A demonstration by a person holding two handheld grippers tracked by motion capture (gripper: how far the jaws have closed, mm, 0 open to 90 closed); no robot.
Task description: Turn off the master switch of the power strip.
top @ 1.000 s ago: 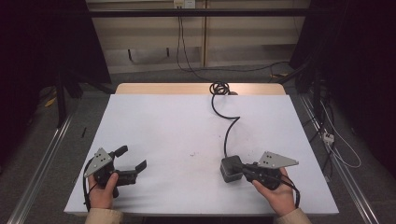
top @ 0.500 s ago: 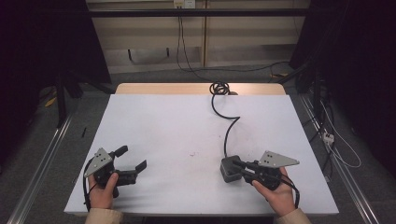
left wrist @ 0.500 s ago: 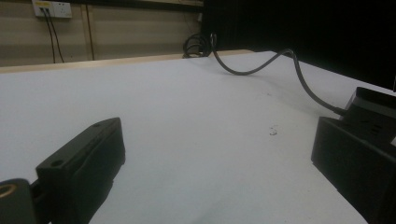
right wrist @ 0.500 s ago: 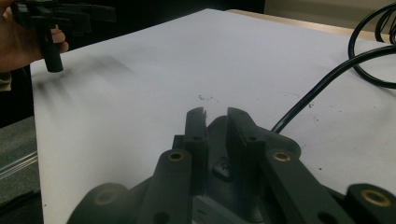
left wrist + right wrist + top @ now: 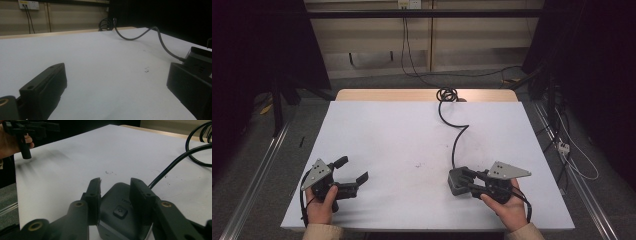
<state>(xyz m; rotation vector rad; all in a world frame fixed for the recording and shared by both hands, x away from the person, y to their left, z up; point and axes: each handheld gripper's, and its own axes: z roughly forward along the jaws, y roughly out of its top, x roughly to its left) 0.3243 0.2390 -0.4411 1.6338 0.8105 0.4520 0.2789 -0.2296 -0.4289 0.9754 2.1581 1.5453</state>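
A dark grey box (image 5: 456,181) with a round button on top (image 5: 117,195) lies on the white table near the front right. A black cable (image 5: 457,135) runs from it to a coil at the far edge. My right gripper (image 5: 468,183) has its jaws closed against the two sides of the box (image 5: 115,187). My left gripper (image 5: 354,168) rests near the front left, held in a hand, jaws wide apart with nothing between them (image 5: 117,82). From the left gripper view the box (image 5: 201,53) and its cable (image 5: 160,41) lie beyond the right jaw.
The white tabletop (image 5: 402,135) is bare between the two grippers apart from small dark marks (image 5: 417,164). The coiled cable (image 5: 447,94) sits at the far edge. Dark floor and metal rails flank the table. In the right gripper view the left gripper (image 5: 30,127) is seen far off.
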